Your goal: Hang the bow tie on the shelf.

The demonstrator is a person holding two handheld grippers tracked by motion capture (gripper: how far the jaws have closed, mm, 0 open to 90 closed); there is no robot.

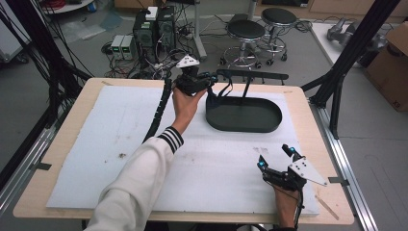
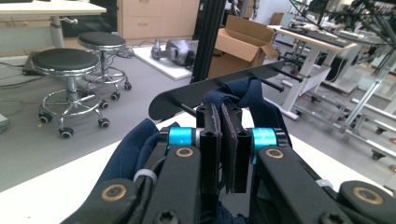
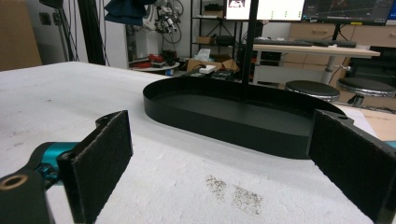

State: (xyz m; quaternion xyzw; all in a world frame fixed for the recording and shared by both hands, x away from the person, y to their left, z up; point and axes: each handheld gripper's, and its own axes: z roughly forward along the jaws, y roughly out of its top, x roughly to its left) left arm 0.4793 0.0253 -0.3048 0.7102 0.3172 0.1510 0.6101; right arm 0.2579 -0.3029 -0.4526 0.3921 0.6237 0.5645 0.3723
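1. we read the dark blue cloth point(image 2: 243, 100) as the thing in hand: soft, limp and light, judging from how it drapes and folds around the jaws in the left gripper view.
2. we judge it will not slip much against the padded jaws, but it will sag and swing, and loose folds could catch on the rack's pegs point(image 2: 275, 85).
3. we think the best hold is a bunched edge or fold, pinched deep between the pads, as it is now.
4. our left gripper point(image 2: 229, 149) is clamped tight on the cloth; its two pads meet with only fabric between them, and folds spill to either side of the jaws.
5. relative to the black rack point(image 1: 243, 113), with its oval tray and top bar point(image 1: 252, 75), the cloth sits at the left end of the bar, just beside the pegs and above the tray's left rim.
6. the left gripper in the high view point(image 1: 195, 79) is raised to that same left end of the bar.
7. our right gripper point(image 1: 278, 158) rests on the white mat point(image 1: 96, 144), on the near side of the rack and well apart from it, with its jaws spread wide and nothing between them.
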